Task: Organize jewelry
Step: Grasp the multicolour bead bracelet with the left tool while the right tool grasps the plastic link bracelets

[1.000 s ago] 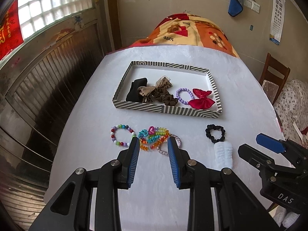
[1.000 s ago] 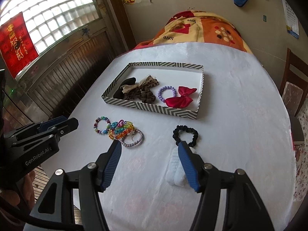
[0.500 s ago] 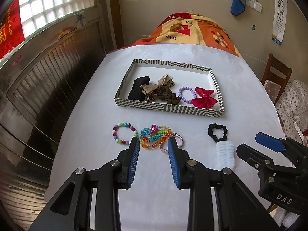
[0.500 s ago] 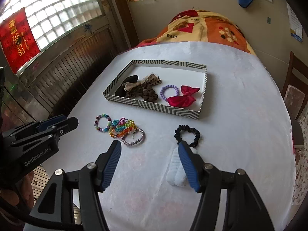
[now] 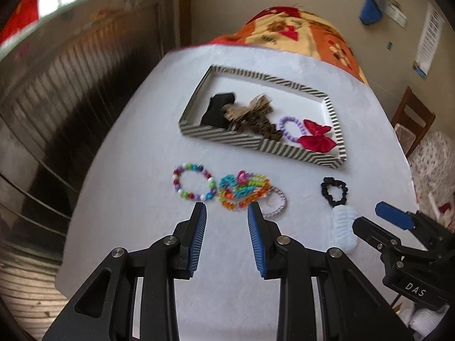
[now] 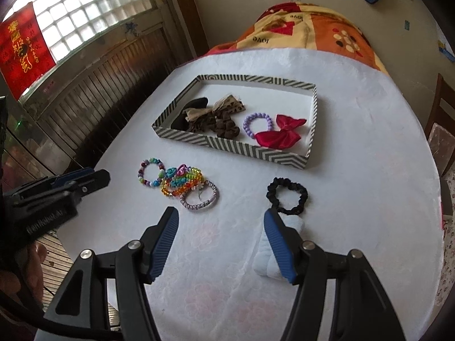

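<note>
A striped tray [image 5: 257, 143] [image 6: 227, 142] on the white table holds a black piece, brown bows, a purple bead bracelet [image 6: 257, 125] and a red bow [image 6: 280, 135]. In front of it lie a multicolour bead bracelet [image 5: 193, 182] [image 6: 150, 172], a heap of bright plastic bracelets [image 5: 244, 190] [image 6: 182, 180], a pink braided band [image 6: 199, 197], a black scrunchie [image 5: 334, 191] [image 6: 287, 196] and a white scrunchie [image 5: 344, 227] [image 6: 266, 258]. My left gripper [image 5: 226, 213] is open just short of the bright heap. My right gripper [image 6: 220, 218] is open, its right finger over the white scrunchie.
The table [image 6: 355, 170] ends close on the left, beside a wooden wall and window. A bed with an orange blanket [image 6: 307, 25] lies beyond the table. A wooden chair [image 5: 412, 122] stands at the right.
The left gripper has tilted and swung, blurring its view, and sits a little farther back from the bracelets. The right gripper has barely moved. Both stay open and empty.
</note>
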Demonstrator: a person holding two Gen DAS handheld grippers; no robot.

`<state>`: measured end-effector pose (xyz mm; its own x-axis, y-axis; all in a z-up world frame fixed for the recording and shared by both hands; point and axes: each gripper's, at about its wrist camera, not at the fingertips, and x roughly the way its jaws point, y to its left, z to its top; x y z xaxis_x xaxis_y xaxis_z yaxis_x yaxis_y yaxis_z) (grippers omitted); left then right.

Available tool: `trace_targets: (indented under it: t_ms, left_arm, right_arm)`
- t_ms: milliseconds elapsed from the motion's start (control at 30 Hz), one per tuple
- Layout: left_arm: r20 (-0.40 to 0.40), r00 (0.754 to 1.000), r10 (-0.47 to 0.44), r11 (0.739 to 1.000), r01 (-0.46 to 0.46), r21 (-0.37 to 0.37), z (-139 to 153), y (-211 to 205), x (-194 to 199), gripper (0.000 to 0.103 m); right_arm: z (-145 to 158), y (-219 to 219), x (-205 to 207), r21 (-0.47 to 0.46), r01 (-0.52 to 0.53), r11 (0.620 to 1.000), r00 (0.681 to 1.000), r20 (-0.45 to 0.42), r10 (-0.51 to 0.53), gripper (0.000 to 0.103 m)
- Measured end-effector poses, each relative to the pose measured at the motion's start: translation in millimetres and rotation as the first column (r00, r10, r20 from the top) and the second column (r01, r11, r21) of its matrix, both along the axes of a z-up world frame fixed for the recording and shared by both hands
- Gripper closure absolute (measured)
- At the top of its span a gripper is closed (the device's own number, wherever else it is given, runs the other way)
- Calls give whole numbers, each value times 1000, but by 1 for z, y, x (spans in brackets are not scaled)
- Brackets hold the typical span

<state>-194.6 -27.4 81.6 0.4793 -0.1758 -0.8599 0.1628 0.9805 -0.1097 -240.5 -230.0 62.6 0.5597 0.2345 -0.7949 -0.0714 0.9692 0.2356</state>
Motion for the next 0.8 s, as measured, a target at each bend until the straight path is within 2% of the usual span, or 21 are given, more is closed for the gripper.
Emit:
trace_targets:
  t_ms: [400,433,633,800]
  left_arm:
    - [-156,984,89,992,-101,-70,-50,61,35,83]
    - [-162,982,93,992,-106,-70,-53,63,39,83]
    - [-197,978,75,993,-90,-70,-73,62,72,83]
    - [-224,972,74,997,-80,-19,-93,55,101,83]
  right_arm:
    - [-54,32,55,22,-101,995,992,-72,103,40]
    - [-56,35,61,26,-111,993,991,-72,112,43]
    - [-76,49,103,52,-149,987,983,-100,154,44]
    - [-91,52,126,60,-163,985,977,-131,170,44]
